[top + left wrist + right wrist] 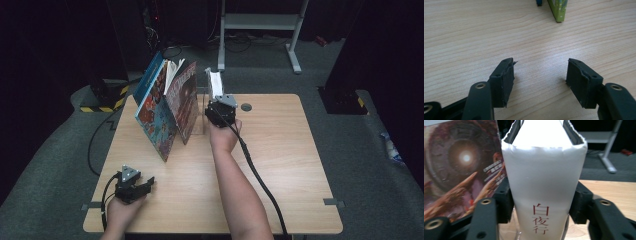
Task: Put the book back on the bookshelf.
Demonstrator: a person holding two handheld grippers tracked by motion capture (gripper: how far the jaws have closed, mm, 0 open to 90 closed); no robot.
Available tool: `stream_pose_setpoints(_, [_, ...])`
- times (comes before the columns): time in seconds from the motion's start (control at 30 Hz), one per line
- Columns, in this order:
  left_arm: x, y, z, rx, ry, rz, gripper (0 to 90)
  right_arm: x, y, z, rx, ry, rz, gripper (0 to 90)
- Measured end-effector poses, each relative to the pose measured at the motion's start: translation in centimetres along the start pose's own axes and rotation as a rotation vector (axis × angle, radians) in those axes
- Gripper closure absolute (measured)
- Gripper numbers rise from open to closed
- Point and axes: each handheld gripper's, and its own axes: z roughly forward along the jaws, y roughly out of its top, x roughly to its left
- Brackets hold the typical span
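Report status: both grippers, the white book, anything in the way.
Right gripper shut on white book, held upright. Left gripper open, idle on table. Illustrated books lean close beside it.

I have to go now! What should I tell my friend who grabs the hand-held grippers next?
Right hand-held gripper: shut on the spine of the white book, held upright at the back of the table, next to the colourful books that lean on each other.
Left hand-held gripper: open, holds nothing, low over the table's front left corner.
Done: white book gripped.
Left: probably stand it with the others and let go.
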Motion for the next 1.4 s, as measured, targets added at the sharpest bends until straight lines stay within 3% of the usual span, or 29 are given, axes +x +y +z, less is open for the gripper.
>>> stream_pose_setpoints(0.17, [0.0, 0.0, 0.0, -0.001, -0.001, -0.002, 39.0, -0.5, -0.3, -0.6, -0.005, 0.032, -0.001, 45.8])
stream_pose_setpoints(0.33, [0.0, 0.0, 0.0, 0.0, 0.0, 0.001, 39.1, -0.4, -0.4, -0.8, -0.016, 0.011, -0.043, 49.7])
stream_pose_setpoints(0.7, [0.0, 0.0, 0.0, 0.001, 0.0, -0.001, 39.1, -0.1, -0.4, -0.5, -0.022, -0.002, -0.036, 49.2])
stream_pose_setpoints(1.1, [0.0, 0.0, 0.0, 0.004, 0.001, 0.007, 39.1, -0.9, -0.3, -0.6, -0.01, 0.076, -0.023, 26.0])
stream_pose_setpoints(1.3, [0.0, 0.0, 0.0, 0.004, 0.002, 0.008, 39.1, -1.3, -0.5, -1.1, -0.013, 0.1, -0.029, 21.5])
stream_pose_setpoints(1.4, [-0.1, 0.0, 0.0, 0.004, 0.004, 0.007, 39.0, -1.3, -0.8, -1.5, -0.003, 0.096, -0.057, 20.8])
